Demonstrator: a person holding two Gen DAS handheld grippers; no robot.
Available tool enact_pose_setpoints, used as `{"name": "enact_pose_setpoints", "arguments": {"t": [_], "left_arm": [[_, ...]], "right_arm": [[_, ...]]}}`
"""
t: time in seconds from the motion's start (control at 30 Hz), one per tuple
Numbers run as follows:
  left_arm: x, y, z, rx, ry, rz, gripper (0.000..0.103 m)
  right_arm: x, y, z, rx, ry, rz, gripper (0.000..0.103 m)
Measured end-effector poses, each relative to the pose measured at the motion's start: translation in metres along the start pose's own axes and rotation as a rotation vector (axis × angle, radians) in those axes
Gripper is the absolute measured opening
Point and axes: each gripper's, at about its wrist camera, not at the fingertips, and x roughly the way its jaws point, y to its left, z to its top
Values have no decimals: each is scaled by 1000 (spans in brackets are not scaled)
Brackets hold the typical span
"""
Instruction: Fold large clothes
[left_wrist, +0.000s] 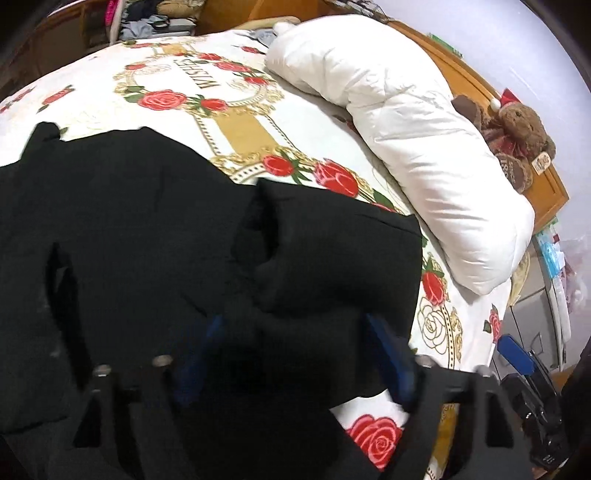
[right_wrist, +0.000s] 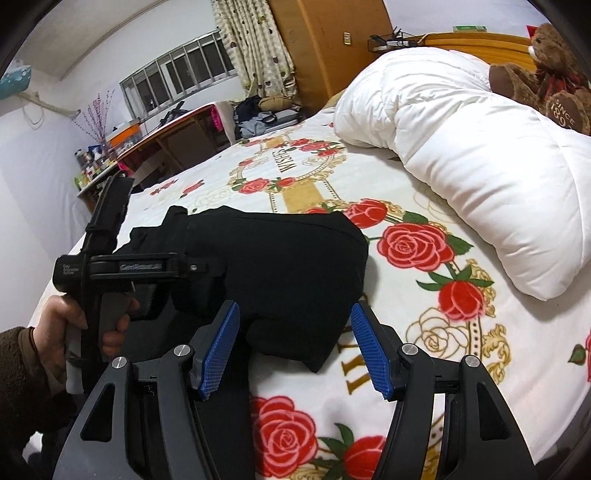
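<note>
A large black garment (left_wrist: 147, 240) lies on the rose-patterned bedspread (left_wrist: 221, 129), partly folded, with a bunched fold (left_wrist: 325, 258) near the bed's near edge. My left gripper (left_wrist: 295, 332) is open, its blue pads wide apart around the bunched black fabric, which bulges between them. In the right wrist view the garment (right_wrist: 280, 258) sits as a thick black bundle. My right gripper (right_wrist: 293, 332) is open, its blue pads on either side of the bundle's near corner, not closed on it. The left gripper's body (right_wrist: 147, 269) rests against the bundle's left side, held by a hand.
A puffy white duvet (left_wrist: 424, 140) lies along the bed's far right side (right_wrist: 480, 166). A brown teddy bear (left_wrist: 517, 136) sits by the wooden headboard (left_wrist: 546, 192). A desk (right_wrist: 166, 136) with bottles and a chair piled with clothes (right_wrist: 258, 114) stand beyond the bed.
</note>
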Motion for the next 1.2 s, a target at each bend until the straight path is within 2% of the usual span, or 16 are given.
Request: {"name": "enact_pose_setpoints", "arguments": {"t": [0.07,0.13,0.17,0.2,0.23,0.4,0.5,0.7,1.0,1.13,1.2], "left_arm": [[2,-7,0,29,-3,27,61],[2,-11,0,50,-5,42,37],[1,-11,0,49,-6,48,33],[0,-11,1,47,-11,50,20],[-3,-10,1,46,-23,55,13],[-29,-6,7,20,-91,49,11],[-58,0,12,-3,-152,34,11],[-115,14,18,-5,-245,51,11],[-192,67,14,-85,-385,135,11],[-213,97,4,-120,-411,190,11],[-218,112,-3,-145,-417,190,11]], "right_arm": [[2,-3,0,0,2,-9,63],[3,-5,0,6,4,-11,63],[4,-6,-1,11,5,-12,63],[5,-6,-1,15,7,-16,63],[5,-7,-1,21,9,-22,63],[8,-8,1,39,19,-40,63],[8,-6,3,45,17,-44,63],[13,12,12,14,26,-35,63],[40,44,17,8,97,-5,63],[58,67,23,-22,120,23,64],[66,76,25,-33,128,27,63]]}}
